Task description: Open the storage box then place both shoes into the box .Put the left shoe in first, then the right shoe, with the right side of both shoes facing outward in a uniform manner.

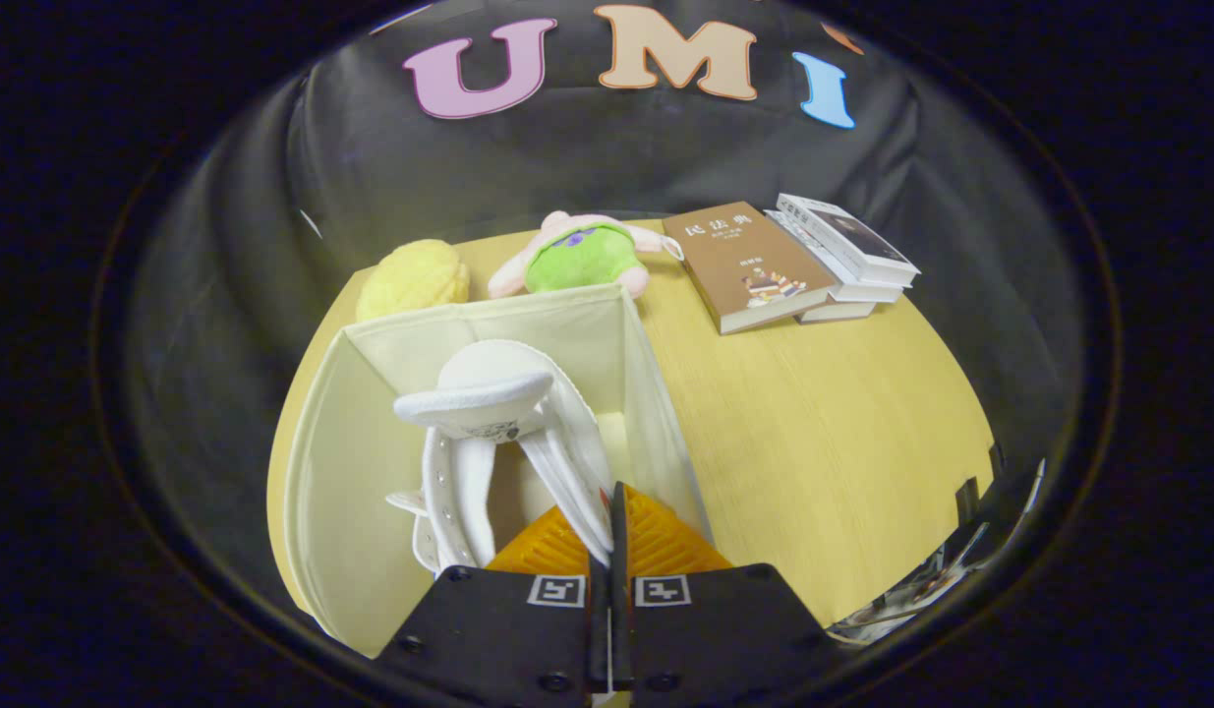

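An open cream fabric storage box (351,462) stands on the wooden table just ahead of the fingers. A white shoe (489,423) hangs inside the box opening, toe pointing away and tongue and lace holes facing me. My gripper (614,511) is shut on the shoe's side rim, with the thin white edge pinched between the two fingers above the box's near right part. The box floor beneath the shoe is mostly hidden, so I cannot tell whether another shoe lies there.
Beyond the box lie a yellow plush (413,278) and a pink and green plush toy (579,258). A brown book (746,265) and a stack of white books (847,258) lie at the far right. Bare tabletop (823,423) stretches right of the box.
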Demonstrator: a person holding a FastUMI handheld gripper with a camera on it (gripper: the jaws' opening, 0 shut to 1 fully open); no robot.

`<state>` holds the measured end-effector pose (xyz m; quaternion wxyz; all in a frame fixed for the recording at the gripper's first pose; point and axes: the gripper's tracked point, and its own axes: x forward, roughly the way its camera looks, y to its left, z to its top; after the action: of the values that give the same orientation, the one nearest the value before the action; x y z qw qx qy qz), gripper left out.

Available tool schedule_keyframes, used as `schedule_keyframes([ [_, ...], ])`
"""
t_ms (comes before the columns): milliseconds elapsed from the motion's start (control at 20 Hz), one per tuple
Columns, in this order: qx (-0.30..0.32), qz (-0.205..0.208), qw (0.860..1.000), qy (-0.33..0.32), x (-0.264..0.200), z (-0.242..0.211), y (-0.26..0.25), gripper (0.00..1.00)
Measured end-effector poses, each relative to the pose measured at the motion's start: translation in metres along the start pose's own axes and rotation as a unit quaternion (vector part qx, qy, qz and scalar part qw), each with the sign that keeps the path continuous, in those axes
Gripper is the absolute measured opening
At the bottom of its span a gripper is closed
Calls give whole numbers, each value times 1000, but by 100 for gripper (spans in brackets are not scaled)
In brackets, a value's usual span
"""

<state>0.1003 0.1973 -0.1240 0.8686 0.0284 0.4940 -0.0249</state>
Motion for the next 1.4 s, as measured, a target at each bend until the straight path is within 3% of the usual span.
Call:
schedule_keyframes([
  [250,9,3,1000,6,-2,0,5,15],
  [400,18,33,999,7,-11,-1,14,31],
  [550,20,67,998,-11,-34,3,24,57],
  [800,9,80,992,-94,-83,28,16,100],
  [1050,-23,89,968,-235,-124,55,-7,100],
  [1400,-62,44,924,-374,-150,66,-74,100],
])
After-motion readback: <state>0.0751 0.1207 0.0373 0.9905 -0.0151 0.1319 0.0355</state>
